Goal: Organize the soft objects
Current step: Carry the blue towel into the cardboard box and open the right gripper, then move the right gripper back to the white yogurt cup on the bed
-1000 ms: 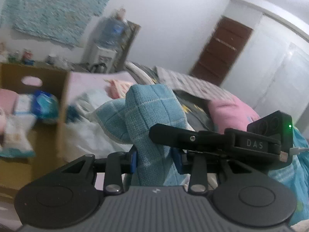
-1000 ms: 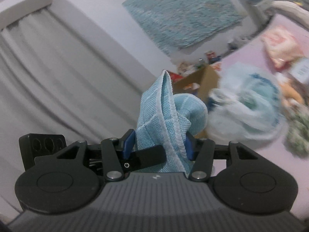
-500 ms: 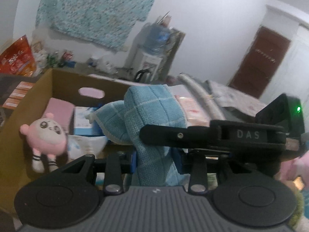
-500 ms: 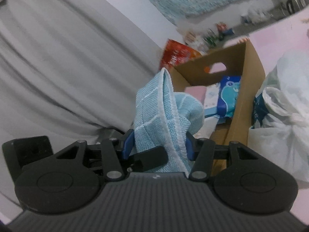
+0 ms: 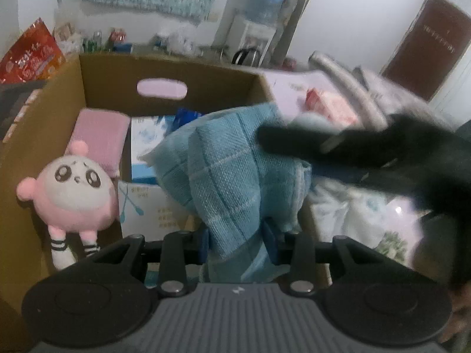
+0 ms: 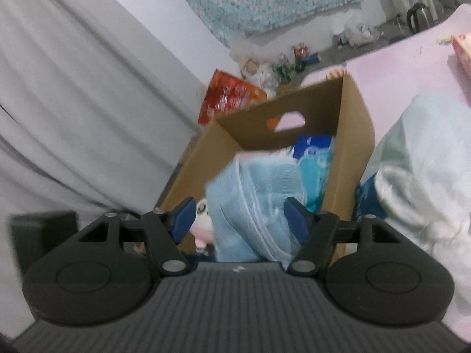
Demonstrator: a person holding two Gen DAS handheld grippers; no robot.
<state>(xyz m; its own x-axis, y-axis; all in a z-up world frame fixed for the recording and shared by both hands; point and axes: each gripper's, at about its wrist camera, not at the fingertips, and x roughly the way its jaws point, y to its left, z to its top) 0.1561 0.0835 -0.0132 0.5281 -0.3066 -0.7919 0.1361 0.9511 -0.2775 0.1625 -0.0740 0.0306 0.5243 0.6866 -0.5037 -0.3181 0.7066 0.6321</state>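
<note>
Blue towel (image 5: 235, 182) soft, floppy, light; grip at bunched fold; left gripper (image 5: 237, 242) fingers clamped on towel; right gripper (image 6: 240, 220) fingers just opening, apart, towel between, over cardboard box (image 6: 357, 135).

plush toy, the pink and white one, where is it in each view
Left wrist: the plush toy stands at the left, inside the box, beside the towel.
Right wrist: only a sliver of it shows at lower centre, behind the left pad of the right claw, beside the towel.
Shared landmark: the handle hole in the box's far wall.
</note>
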